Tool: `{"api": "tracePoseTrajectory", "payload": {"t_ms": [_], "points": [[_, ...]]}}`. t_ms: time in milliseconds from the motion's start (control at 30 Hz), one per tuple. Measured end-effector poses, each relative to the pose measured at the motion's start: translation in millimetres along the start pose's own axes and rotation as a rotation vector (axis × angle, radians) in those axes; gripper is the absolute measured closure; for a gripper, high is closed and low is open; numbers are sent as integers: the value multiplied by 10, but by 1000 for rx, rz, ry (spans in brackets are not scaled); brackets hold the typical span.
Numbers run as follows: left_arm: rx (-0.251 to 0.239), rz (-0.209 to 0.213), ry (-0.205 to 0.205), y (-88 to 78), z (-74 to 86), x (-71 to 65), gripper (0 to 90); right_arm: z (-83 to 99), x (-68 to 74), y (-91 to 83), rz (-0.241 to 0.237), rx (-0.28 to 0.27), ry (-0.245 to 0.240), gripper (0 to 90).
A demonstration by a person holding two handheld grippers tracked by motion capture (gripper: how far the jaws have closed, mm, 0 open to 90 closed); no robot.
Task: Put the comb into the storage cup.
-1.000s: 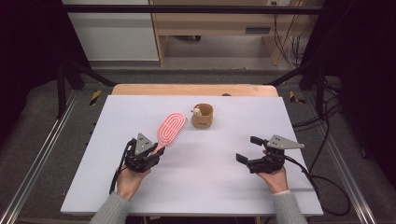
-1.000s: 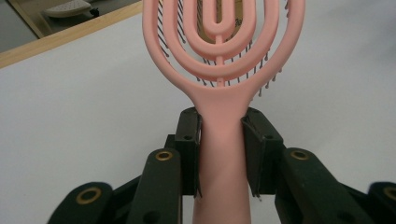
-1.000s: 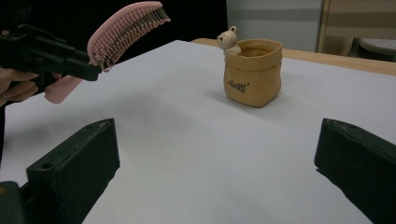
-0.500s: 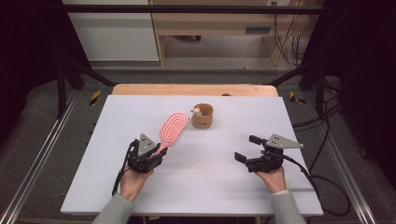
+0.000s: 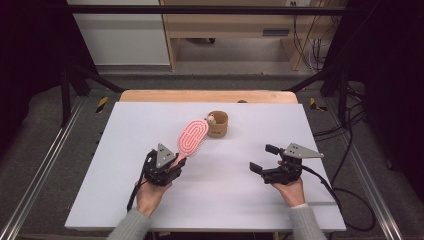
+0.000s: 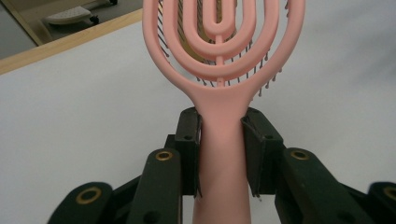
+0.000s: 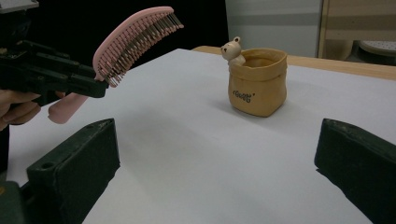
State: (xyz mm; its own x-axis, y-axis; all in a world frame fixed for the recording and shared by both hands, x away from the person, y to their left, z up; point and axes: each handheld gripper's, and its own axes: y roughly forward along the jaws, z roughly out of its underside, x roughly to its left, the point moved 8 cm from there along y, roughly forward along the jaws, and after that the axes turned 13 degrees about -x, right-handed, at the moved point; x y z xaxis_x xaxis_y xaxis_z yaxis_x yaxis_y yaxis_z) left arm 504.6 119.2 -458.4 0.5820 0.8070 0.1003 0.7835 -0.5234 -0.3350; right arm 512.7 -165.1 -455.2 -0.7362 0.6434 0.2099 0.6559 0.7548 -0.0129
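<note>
The left gripper [image 5: 176, 162] has its fingers [image 6: 189, 140] clamped on the handle of a pink hairbrush [image 5: 191, 139], held above the white desk [image 5: 125, 150] with its head angled toward the far right. Just beyond the head, near the far edge, stands a small tan pot [image 5: 218, 124]. The right gripper [image 5: 264, 159] sits well apart at the right, fingers [image 7: 74, 172] spread wide and empty, with bare desk between the two.

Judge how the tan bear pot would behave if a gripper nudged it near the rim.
The pot looks squat and flat-based, so it would probably slide, not tip. It appears glazed ceramic, likely hard, fairly heavy, maybe slippery. The bear on its rim seems chip-prone.
</note>
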Motion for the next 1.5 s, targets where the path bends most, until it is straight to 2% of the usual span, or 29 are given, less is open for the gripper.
{"api": "tracePoseTrajectory", "payload": {"t_ms": [233, 300, 633, 900, 1000, 1333, 1500], "points": [[-1, -5, -5, 43, -11, -57, 694, -29, 12, 9, 1, -11, 8, 5], [5, -11, 9, 59, -4, -74, 694, -35, 25, 16, 1, -11, 10, 5], [-17, 7, -37, 128, -9, -179, 694, -32, 92, 87, -3, 5, 12, 5], [-32, 19, -63, 173, 21, -250, 694, -40, 138, 134, 1, 9, 31, 5], [-39, 16, -63, 190, 24, -273, 694, -29, 173, 175, -2, 15, 48, 5], [-50, 20, -83, 242, 58, -344, 694, 11, 240, 261, -2, 38, 50, 5], [-51, 17, -72, 260, 74, -388, 694, 1, 287, 297, -7, 38, 54, 5]]}}
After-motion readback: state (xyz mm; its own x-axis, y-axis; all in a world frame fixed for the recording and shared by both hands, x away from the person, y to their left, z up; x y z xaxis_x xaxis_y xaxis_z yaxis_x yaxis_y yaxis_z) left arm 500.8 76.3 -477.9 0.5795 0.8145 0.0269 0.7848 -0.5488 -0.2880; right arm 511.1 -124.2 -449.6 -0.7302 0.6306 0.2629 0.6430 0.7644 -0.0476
